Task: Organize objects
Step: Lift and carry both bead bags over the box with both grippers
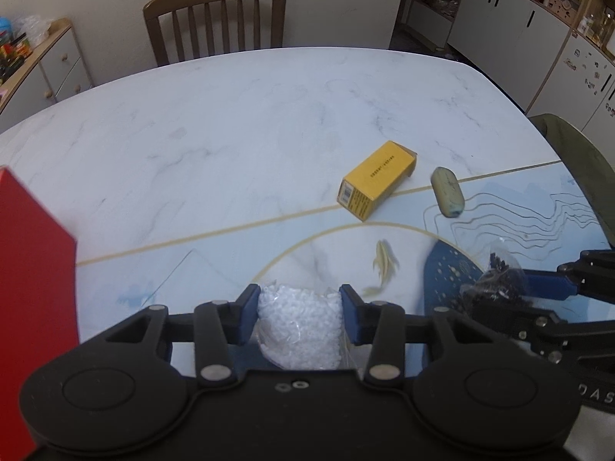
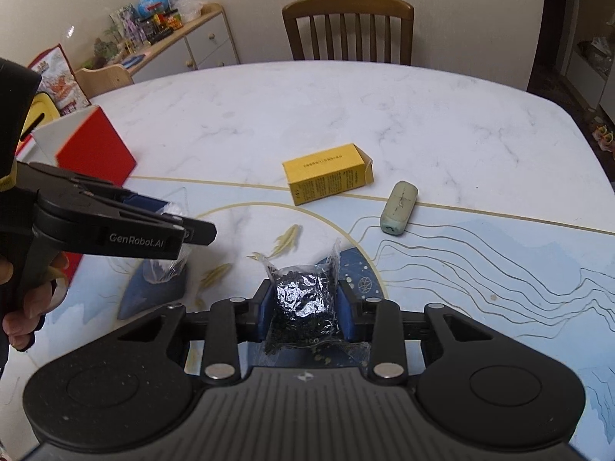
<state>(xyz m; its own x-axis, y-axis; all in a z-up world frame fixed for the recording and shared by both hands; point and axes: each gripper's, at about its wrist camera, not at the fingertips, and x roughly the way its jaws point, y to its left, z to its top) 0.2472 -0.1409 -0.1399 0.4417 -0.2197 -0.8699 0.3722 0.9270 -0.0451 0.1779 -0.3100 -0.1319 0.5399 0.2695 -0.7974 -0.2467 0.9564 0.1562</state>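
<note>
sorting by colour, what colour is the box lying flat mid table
Yellow box, clearest in the right wrist view.

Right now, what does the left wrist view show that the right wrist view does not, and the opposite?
Only the left wrist view shows the white bead bag clearly, clamped in the left gripper, and white cabinets at far right.

Only the right wrist view shows the person's hand holding the left gripper, the red box's open top, and a globe on the sideboard.

Both show the yellow box lying flat, the green case beside it, the black bead bag in the right gripper, and a chair.
</note>
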